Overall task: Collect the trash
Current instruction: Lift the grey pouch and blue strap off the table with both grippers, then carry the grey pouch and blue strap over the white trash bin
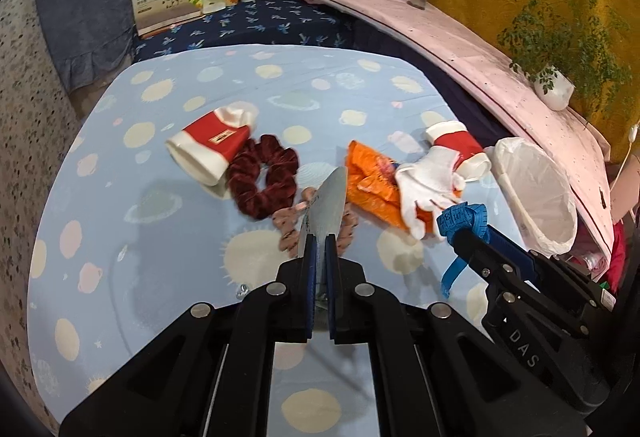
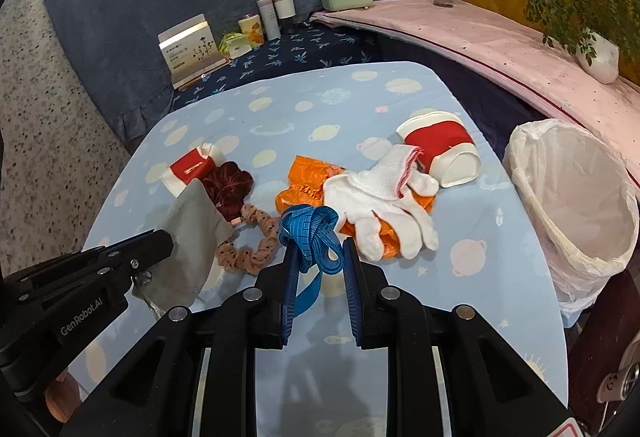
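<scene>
Both grippers are loaded and above the table [image 2: 280, 105], which wears a pale blue planet-print cloth.

Left gripper [image 1: 320, 257]: jaws together, clamped on a grey cloth pouch [image 1: 328, 205]. It hangs limp and flat, so I judge it light and soft; the pinch is at one end and looks secure.

Right gripper [image 2: 320, 257]: jaws part-closed on a bunched blue tape measure [image 2: 310, 233], one tail dangling below. Thin, slick and floppy; the loops could slide out of the pads if I swing it, so I would carry it slowly.

Lined trash bin [image 2: 576, 205]: stands off the table's right edge, mouth open, white liner folded over the rim.

On the cloth, largest first, all lightweight by my estimate:
- White work glove [image 2: 384, 205], near the right edge, lying on an orange plastic wrapper [image 2: 304, 181]. Glove soft, take by the cuff. Wrapper crinkly, pinch a fold.
- Two red-and-white paper cups on their sides, one [image 2: 440, 153] touching the glove's cuff, one [image 1: 208, 149] toward the left edge. Crushable; grip the rim lightly.
- Dark red scrunchie [image 1: 264, 181], touching the left cup.
- Pink dotted scrunchie [image 2: 260, 249], beneath the grippers.

Room: blue drape behind, boxes and jars on a dark patterned surface, pink ledge with potted plants at right.
</scene>
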`<action>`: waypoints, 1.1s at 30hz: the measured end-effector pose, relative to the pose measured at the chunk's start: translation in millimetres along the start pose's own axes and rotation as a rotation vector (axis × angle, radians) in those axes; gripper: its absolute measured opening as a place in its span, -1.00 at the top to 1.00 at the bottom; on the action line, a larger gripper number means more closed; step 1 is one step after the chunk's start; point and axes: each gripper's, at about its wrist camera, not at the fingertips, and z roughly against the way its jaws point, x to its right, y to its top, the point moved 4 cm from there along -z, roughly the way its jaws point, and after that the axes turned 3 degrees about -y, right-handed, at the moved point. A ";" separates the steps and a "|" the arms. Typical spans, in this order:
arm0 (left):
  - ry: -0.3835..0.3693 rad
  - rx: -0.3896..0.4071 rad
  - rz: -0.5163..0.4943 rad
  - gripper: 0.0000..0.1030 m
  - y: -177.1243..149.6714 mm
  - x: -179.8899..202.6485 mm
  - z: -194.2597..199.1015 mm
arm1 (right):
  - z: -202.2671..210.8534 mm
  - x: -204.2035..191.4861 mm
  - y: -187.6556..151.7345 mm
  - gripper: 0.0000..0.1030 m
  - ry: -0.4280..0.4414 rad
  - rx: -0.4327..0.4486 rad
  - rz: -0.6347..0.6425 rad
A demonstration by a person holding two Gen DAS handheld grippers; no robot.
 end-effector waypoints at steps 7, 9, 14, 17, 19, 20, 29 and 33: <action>-0.044 0.001 -0.054 0.92 14.1 36.8 -9.4 | 9.3 40.5 13.0 0.60 -0.029 0.039 -0.071; -0.065 0.000 -0.064 0.92 17.7 47.9 -11.9 | 11.1 52.1 15.7 0.60 -0.038 0.049 -0.091; -0.120 0.009 -0.107 0.92 27.8 83.0 -18.8 | 18.0 87.4 22.8 0.60 -0.065 0.076 -0.150; -0.136 0.010 -0.138 0.92 33.1 102.9 -24.3 | 21.8 112.8 25.8 0.60 -0.088 0.092 -0.193; -0.146 0.006 -0.159 0.92 36.7 117.2 -29.7 | 23.1 128.6 26.0 0.60 -0.101 0.099 -0.222; -0.152 0.003 -0.169 0.92 37.8 123.6 -32.4 | 23.9 137.4 26.5 0.60 -0.109 0.103 -0.237; -0.217 -0.015 -0.266 0.92 48.0 188.6 -59.1 | 24.5 207.2 27.5 0.60 -0.186 0.119 -0.344; -0.277 -0.032 -0.289 0.92 51.9 216.9 -71.1 | 23.7 231.3 27.1 0.60 -0.228 0.119 -0.361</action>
